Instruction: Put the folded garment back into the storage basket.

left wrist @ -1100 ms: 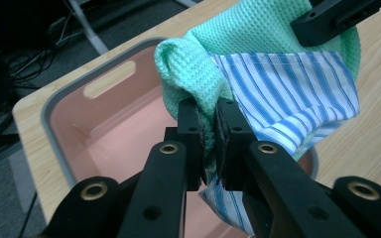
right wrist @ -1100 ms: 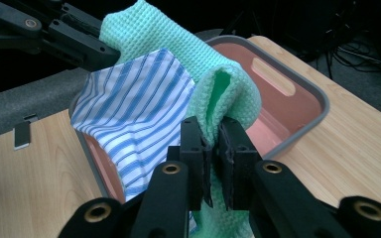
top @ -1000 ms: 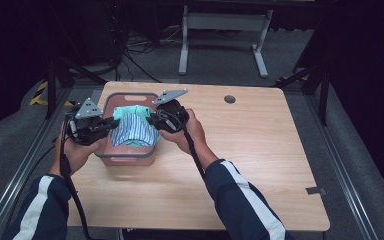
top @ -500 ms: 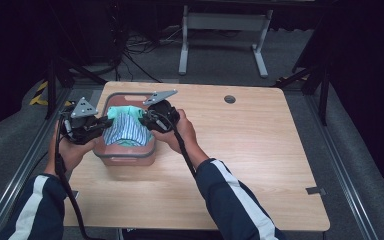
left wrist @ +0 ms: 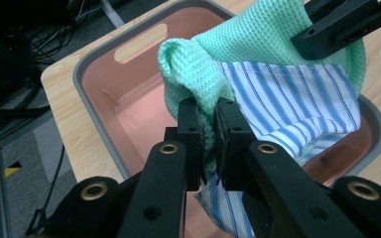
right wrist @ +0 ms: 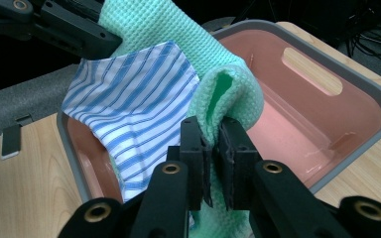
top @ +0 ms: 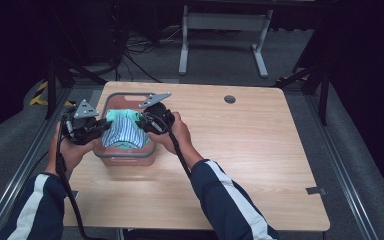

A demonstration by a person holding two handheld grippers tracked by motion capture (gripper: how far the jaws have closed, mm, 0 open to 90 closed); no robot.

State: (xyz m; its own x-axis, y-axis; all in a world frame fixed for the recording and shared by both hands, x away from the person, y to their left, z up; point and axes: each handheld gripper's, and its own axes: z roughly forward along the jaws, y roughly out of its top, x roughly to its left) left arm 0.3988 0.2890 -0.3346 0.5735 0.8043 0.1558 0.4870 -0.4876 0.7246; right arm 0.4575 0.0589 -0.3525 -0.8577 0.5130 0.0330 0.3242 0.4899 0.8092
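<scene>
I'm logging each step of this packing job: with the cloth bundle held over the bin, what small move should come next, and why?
Probably lower both hands together. Each hand-held gripper, left and right, is shut on the green cloth, which is wrapped around the striped cloth. The bundle hangs between them above the pink bin, seemingly not yet resting on its floor.

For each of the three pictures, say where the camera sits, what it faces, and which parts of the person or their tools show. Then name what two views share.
High view: above the person's side, facing forward and down on the table; both sleeved forearms and hands show.
Left gripper view: on the left gripper, facing the pink bin; its black jaws pinch the green cloth.
Right gripper view: on the right gripper, its jaws likewise pinching cloth.
Shared: both gripper views show the striped cloth.
</scene>
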